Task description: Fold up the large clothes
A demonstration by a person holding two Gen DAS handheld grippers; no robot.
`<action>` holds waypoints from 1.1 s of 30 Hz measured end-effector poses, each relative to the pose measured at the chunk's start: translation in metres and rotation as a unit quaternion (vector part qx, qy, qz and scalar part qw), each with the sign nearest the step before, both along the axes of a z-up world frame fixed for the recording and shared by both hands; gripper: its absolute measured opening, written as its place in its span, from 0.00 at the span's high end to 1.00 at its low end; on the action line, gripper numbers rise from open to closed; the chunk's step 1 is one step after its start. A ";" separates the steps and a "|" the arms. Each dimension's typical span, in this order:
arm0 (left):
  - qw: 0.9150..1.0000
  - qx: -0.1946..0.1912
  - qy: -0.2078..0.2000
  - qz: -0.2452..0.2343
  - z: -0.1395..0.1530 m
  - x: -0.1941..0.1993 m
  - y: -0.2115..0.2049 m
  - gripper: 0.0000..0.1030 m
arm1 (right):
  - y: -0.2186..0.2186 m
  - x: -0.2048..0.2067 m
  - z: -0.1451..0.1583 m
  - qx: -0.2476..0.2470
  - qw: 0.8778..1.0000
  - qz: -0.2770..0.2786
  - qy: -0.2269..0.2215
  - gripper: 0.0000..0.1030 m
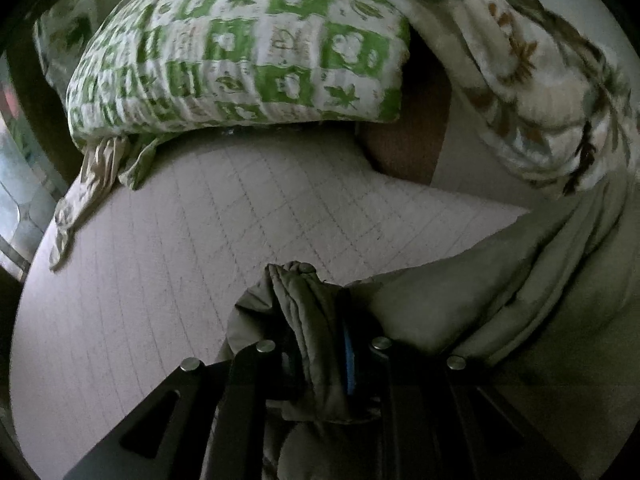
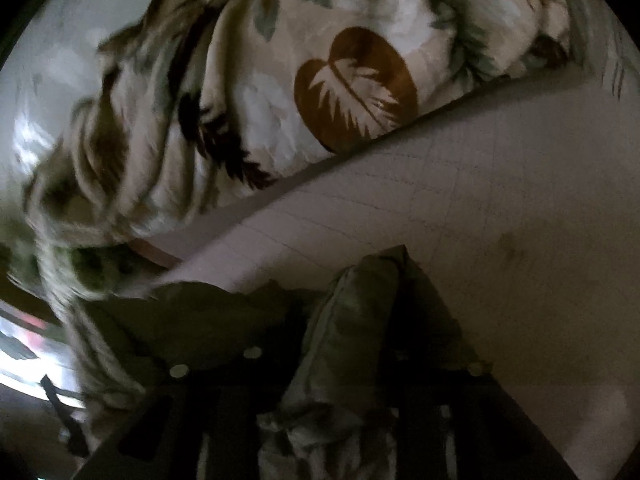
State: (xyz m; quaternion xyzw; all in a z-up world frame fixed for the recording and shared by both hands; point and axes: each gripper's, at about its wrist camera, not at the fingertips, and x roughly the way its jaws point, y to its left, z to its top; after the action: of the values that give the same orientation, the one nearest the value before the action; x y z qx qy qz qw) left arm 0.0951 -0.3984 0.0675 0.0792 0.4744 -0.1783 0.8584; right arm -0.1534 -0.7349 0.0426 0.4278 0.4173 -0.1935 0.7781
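Fold prob. early-to-mid: the bulky olive-green padded garment (image 1: 460,280) is bunched, not flat, and no neat stack shows anywhere. It lies on the near part of the pale quilted mattress cover (image 1: 168,264), trailing off to the right.

Left gripper (image 1: 320,320): jaws pressed together on a thick wad of the garment's stitched edge w/ a snap button on top. Firm pinch.

Right gripper (image 2: 356,320): a fat roll of the same green fabric sits btwn the jaws. View is dark and blurred, so can't tell if the pads bite or just flank it.

Still to do, my guess: lay it out, square the edges, fold over, smooth.

Room:
- Open quilted surface mid-bed and to the left in the left wrist view, good landing zone.
- Far side blocked by a green-and-white patterned pillow (image 1: 240,48), its cream frill (image 1: 96,176) spilling onto the cover.
- Cream fleece blanket w/ brown and grey leaf print (image 2: 280,80) heaped far right, touching the garment in the left view, so it may snag.
- Bed's left edge curves off close to the open zone; dark gap beyond it.
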 end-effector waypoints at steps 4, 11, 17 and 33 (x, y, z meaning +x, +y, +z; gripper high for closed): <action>1.000 -0.018 0.008 0.007 0.013 -0.001 0.007 0.80 | -0.005 -0.012 0.012 0.042 0.997 -0.017 -0.055 0.00; 0.999 -0.039 0.004 0.011 0.045 -0.013 0.019 0.63 | 0.008 -0.024 0.055 -0.009 0.998 -0.004 -0.058 0.00; 0.997 -0.017 -0.068 0.015 0.085 -0.042 0.029 0.22 | 0.027 -0.050 0.088 -0.080 0.996 0.017 -0.043 0.00; 0.991 0.067 -0.076 -0.092 0.062 -0.116 -0.033 0.22 | 0.121 -0.043 0.088 -0.209 0.962 0.170 0.046 0.00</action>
State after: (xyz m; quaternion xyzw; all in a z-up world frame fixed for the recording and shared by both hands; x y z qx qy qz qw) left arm -0.0211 -0.4310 0.1298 0.1931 0.4091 -0.2179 0.8648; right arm -0.1966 -0.6144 0.1308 0.1693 0.4693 -0.1608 0.8516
